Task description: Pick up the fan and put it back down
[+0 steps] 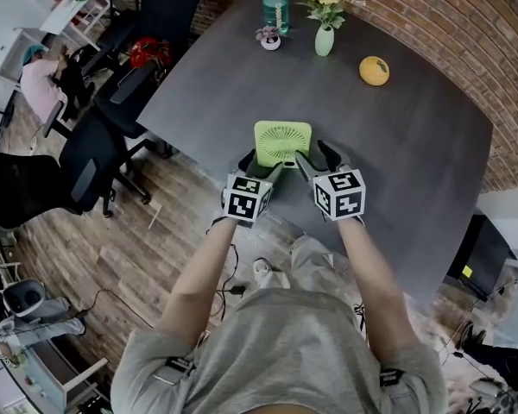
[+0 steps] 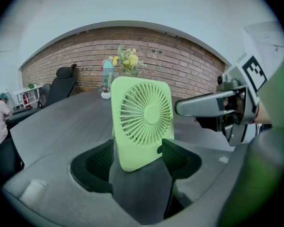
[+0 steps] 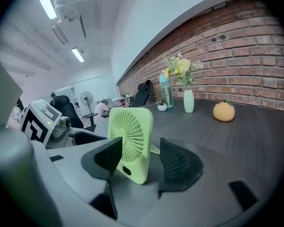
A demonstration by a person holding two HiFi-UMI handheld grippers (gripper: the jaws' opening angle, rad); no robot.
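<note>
At the near edge of the dark table (image 1: 414, 145), a small green fan (image 1: 283, 142) stands leaning slightly back on its fold-out stand (image 3: 155, 148), grille toward the person. Both grippers are at its six o'clock side. The left gripper (image 2: 137, 148) has its jaws spread, with the fan's lower corner in the gap between them. The right-hand pad looks to lie against the fan's edge, but no squeeze is evident. The right gripper (image 3: 141, 148) is also parted: one jaw crosses in front of the grille, and the other sits apart on the far side, near the stand.

The fan appears to rest on the tabletop, so the lift looks not yet begun. Flanking the thin body low down seems meant to set up a pinch near the base, where the light fan is least likely to tip off its stand.

An orange (image 1: 374, 70) lies at one o'clock. A vase of flowers (image 1: 325, 40) and a teal bottle (image 1: 274, 5) stand at twelve o'clock. All three are well apart from the fan, so they should not interfere when it is raised and set down again.
</note>
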